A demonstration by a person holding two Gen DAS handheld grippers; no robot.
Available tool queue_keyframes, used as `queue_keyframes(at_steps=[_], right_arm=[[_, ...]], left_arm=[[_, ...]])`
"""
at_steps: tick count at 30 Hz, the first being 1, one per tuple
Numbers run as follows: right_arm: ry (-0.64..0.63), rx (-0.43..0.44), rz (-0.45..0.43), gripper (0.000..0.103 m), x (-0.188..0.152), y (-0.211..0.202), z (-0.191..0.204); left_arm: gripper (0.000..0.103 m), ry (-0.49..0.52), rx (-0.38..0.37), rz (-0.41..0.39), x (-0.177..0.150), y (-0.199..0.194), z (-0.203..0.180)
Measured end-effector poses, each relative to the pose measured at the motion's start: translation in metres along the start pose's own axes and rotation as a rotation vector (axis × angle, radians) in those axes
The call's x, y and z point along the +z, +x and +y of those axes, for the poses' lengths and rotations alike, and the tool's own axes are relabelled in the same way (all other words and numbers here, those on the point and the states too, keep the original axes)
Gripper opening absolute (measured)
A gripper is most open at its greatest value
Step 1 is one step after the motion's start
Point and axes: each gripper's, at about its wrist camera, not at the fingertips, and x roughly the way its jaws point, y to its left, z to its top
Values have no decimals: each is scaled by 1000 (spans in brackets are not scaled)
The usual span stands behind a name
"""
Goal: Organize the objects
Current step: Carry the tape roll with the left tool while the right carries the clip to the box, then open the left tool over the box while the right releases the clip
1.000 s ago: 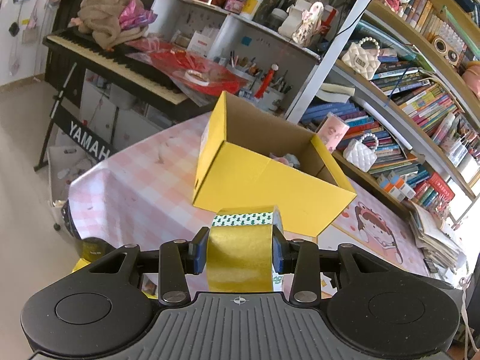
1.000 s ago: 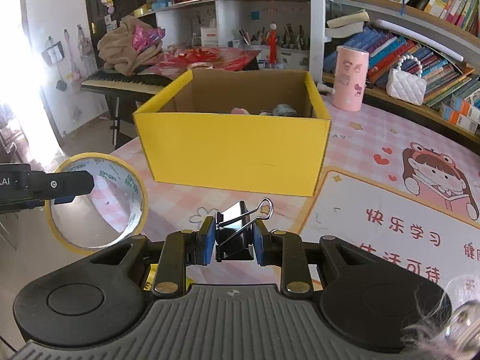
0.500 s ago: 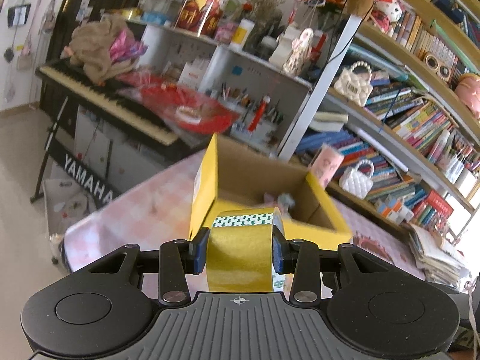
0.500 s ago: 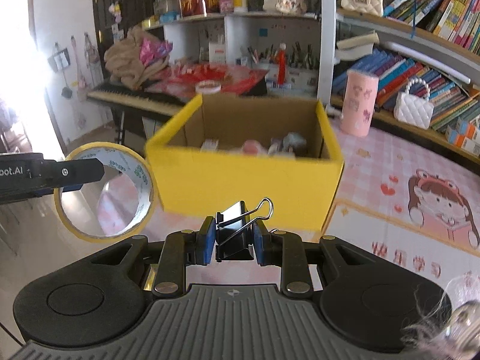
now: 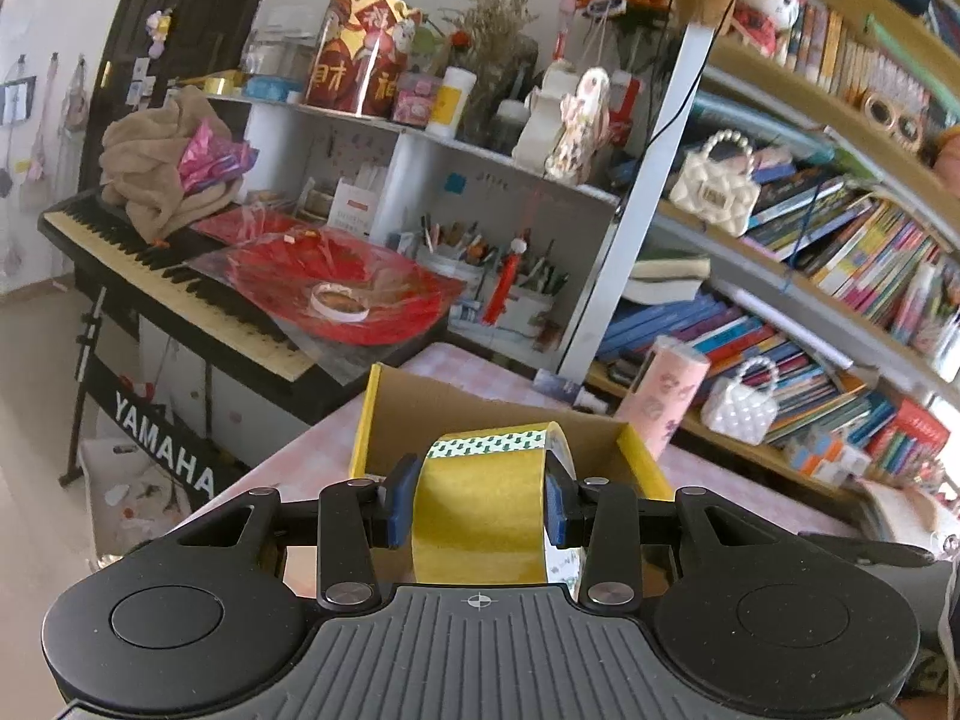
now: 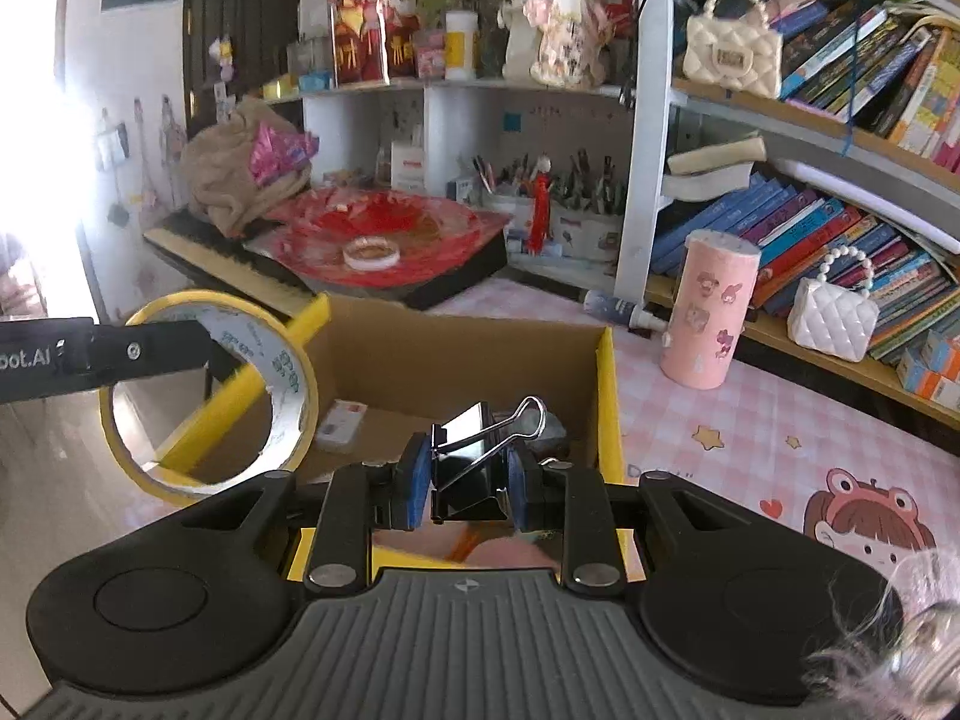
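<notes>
The left hand-held gripper clamps the light, stiff tape roll across its flat sides. The right hand-held gripper pinches the small, rigid binder clip above the yellow box ahead.

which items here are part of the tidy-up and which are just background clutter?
In play:
yellow tape roll in left gripper
black binder clip in right gripper
yellow cardboard box

Clutter:
pink cylinder
white quilted purse
keyboard
books

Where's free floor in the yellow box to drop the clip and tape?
Bare cardboard floor lies mid-box behind the binder clip, between the small card and the yellow box's right wall. The near edge under the right gripper looks crowded with pink items.
</notes>
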Motion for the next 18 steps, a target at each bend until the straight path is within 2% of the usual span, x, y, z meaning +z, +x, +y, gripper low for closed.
queue_keyframes(at_steps=[3,8,12,18], right_arm=[[-43,12,54,24,-2,25,-4],[-73,52,132,24,-9,55,-8],[-93,81,150,24,-7,65,-11],[-114,113,168,24,-6,71,-12]], left_arm=[[38,12,41,10,3,23,-3],[38,72,113,69,1,62,-13],[38,90,153,112,-5,82,-21],[40,104,180,113,-5,89,-28]])
